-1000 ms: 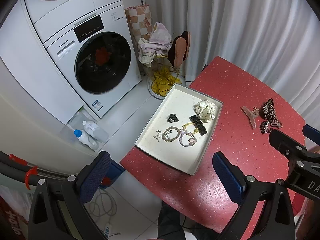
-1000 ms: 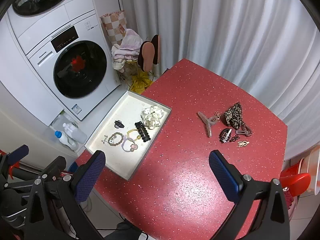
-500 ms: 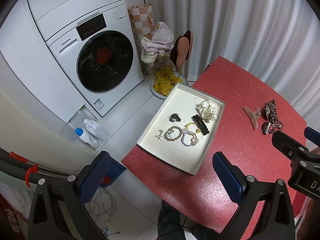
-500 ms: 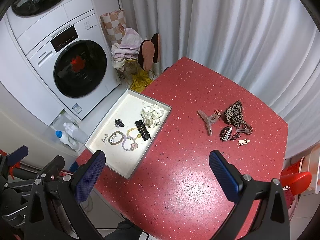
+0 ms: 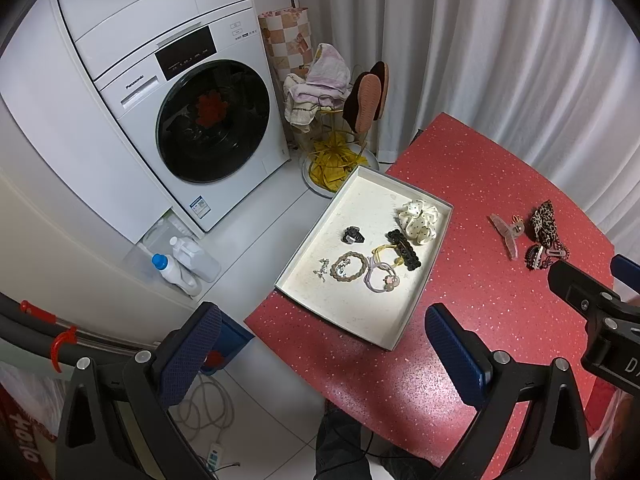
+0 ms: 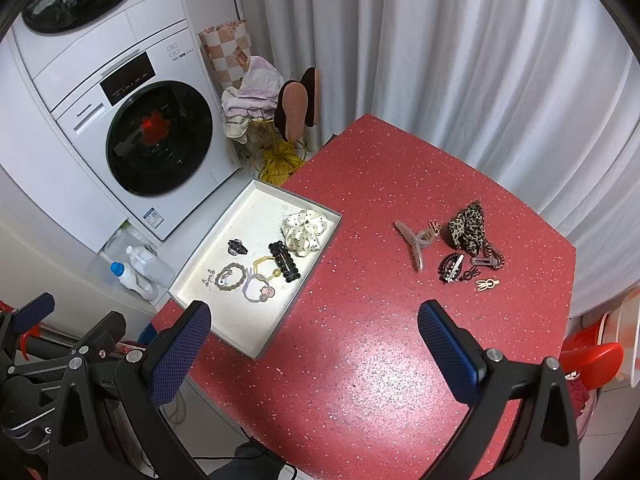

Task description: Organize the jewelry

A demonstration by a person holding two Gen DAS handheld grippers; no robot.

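Note:
A white tray [image 6: 276, 326] lies at the left edge of the red table [image 6: 380, 360]. In it lie a white dotted scrunchie [image 6: 304, 230], a black barrette [image 6: 285, 266], several hair ties [image 6: 260, 288] and a small black clip [image 6: 237, 247]. Loose on the table to the right are a clear claw clip [image 6: 416, 242], a leopard scrunchie [image 6: 469, 229], a dark claw clip [image 6: 450, 267] and small clips [image 6: 487, 283]. My right gripper [image 6: 314, 346] hangs open high over the table's near part. Over the table's left edge, my left gripper [image 5: 322, 354] is open and empty, near the tray [image 5: 348, 320].
A white washing machine [image 5: 172, 112] stands left of the table, with bottles [image 5: 184, 266] on the floor beside it. A rack with towels and slippers [image 5: 352, 96] stands by the white curtain [image 6: 460, 60]. Red plastic items [image 6: 592, 354] sit beyond the table's right edge.
Both views have shifted slightly; the scene slides a little to the right in the left wrist view. Both grippers stay open and nothing on the table has moved.

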